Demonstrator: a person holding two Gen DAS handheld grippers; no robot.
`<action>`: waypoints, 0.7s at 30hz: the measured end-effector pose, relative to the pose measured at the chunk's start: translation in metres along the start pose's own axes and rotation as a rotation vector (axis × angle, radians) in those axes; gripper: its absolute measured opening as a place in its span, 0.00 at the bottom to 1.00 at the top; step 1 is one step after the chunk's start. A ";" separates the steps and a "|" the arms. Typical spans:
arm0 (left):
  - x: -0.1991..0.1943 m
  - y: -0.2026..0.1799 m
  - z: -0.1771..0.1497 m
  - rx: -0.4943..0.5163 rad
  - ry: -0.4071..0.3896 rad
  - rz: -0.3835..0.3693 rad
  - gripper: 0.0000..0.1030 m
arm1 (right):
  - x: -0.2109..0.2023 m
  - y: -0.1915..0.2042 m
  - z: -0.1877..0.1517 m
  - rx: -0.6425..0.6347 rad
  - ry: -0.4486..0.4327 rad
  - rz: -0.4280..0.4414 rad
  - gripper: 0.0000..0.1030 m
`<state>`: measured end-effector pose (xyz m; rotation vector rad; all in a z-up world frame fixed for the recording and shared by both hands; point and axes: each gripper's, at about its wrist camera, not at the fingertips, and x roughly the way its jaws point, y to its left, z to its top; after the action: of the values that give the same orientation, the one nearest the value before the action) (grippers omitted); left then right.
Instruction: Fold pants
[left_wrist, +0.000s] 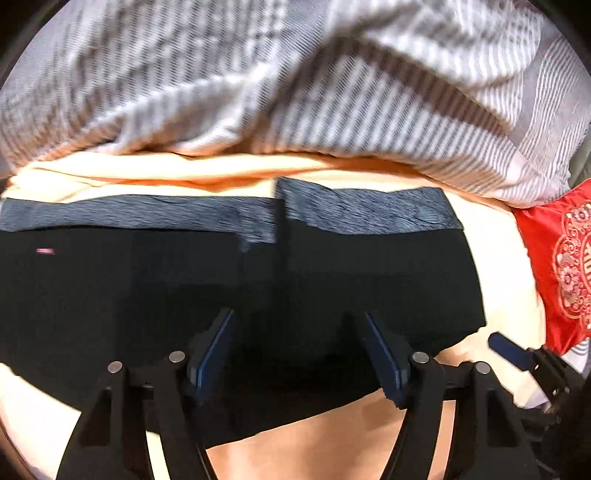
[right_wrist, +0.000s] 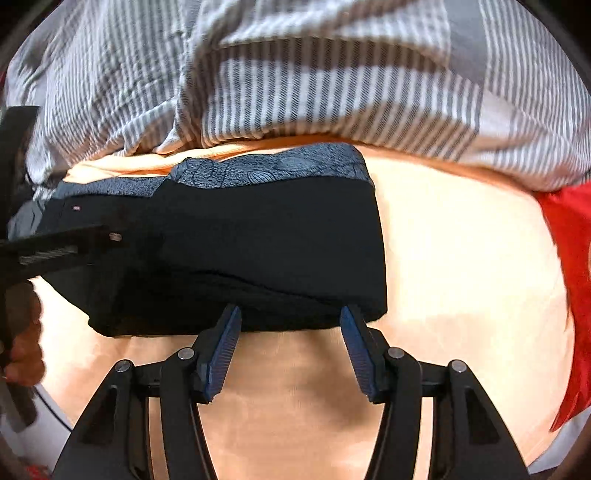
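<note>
The black pants (left_wrist: 184, 288) with a grey patterned waistband (left_wrist: 140, 216) lie folded on a peach sheet (left_wrist: 332, 435). My left gripper (left_wrist: 299, 317) is open, its fingers spread over the black cloth near its front edge, gripping nothing. In the right wrist view the pants (right_wrist: 266, 243) show as a folded stack with the waistband (right_wrist: 273, 166) at the back. My right gripper (right_wrist: 291, 314) is open, its fingertips at the stack's front edge. The left gripper (right_wrist: 55, 251) shows at the left over the pants, and the right gripper's finger (left_wrist: 509, 350) shows at the right.
A grey and white striped duvet (left_wrist: 295, 81) is bunched behind the pants, also in the right wrist view (right_wrist: 332, 74). A red embroidered cloth (left_wrist: 561, 266) lies at the right (right_wrist: 576, 258). Bare peach sheet (right_wrist: 461, 258) lies right of the pants.
</note>
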<state>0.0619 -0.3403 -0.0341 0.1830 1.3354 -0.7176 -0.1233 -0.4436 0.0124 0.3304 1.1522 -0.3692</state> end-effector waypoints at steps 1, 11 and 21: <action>0.005 -0.002 0.001 0.001 0.015 -0.006 0.37 | 0.001 -0.001 -0.001 0.010 0.002 0.008 0.59; -0.002 -0.013 -0.021 0.046 0.028 0.015 0.12 | -0.003 -0.020 -0.004 0.092 0.027 0.057 0.59; 0.005 -0.001 -0.032 -0.013 0.050 0.057 0.06 | 0.007 -0.034 0.023 0.145 0.001 0.053 0.59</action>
<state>0.0353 -0.3261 -0.0463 0.2294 1.3768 -0.6600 -0.1171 -0.4843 0.0124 0.4865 1.1185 -0.4070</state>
